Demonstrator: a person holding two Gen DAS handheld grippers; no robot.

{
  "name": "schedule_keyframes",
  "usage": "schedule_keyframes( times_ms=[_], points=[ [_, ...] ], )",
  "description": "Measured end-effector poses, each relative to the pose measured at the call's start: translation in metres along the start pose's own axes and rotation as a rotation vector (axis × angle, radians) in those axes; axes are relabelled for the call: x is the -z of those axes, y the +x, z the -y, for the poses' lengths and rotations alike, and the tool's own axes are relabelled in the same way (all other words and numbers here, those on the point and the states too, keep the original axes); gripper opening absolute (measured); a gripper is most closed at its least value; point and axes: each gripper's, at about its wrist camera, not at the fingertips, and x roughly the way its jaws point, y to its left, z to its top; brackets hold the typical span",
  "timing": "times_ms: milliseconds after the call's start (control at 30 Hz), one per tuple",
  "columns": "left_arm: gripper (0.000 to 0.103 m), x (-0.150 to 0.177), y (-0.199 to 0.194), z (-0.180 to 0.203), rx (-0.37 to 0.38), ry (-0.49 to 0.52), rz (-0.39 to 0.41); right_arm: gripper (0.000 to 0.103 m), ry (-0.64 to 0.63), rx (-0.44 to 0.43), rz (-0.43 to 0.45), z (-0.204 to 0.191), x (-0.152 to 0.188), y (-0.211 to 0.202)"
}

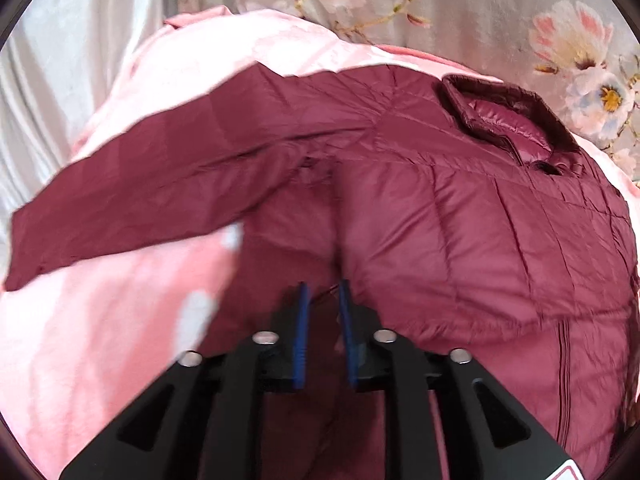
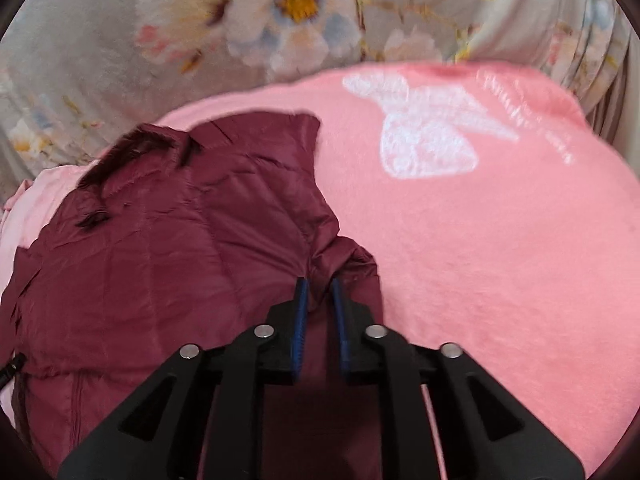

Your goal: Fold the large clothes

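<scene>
Maroon quilted jacket lies front-up on pink blanket, one sleeve stretched sideways

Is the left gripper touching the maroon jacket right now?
Cannot tell. In the left wrist view the left gripper has a narrow gap between its pads over the maroon jacket, but blur hides whether they meet the fabric.

Pink blanket bare right of jacket; outstretched sleeve blocks left.

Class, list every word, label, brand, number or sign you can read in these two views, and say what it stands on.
None can be read.
Pink blanket: pale script beside the white motif, too blurred to read.
Left gripper: a red-edged label at its base, cut off.
Maroon jacket: no text visible.
</scene>
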Motion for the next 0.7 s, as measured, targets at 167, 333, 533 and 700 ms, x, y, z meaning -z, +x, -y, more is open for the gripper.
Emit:
schedule_keyframes(
  times_ms=[167, 333, 533, 700],
  points=[
    [0.024, -0.015, -0.041, 0.006, 0.062, -0.007, 0.031, 0.015, -0.078, -0.142, 0.009, -0.049, -0.002, -0.028],
    [0.027, -0.028, -0.041, 0.065, 0.142, 0.076, 0.037, 0.015, -0.158, -0.229, -0.035, -0.119, 0.009, -0.018],
    [0.027, -0.012, 0.018, 0.107, 0.096, 0.125, -0.034, 0.014, -0.234, -0.183, -0.07, -0.157, 0.029, 0.016],
    [0.028, -0.001, 0.031, 0.107, 0.08, 0.128, 0.005, 0.013, -0.205, -0.184, -0.133, -0.153, 0.038, 0.038]
  ],
)
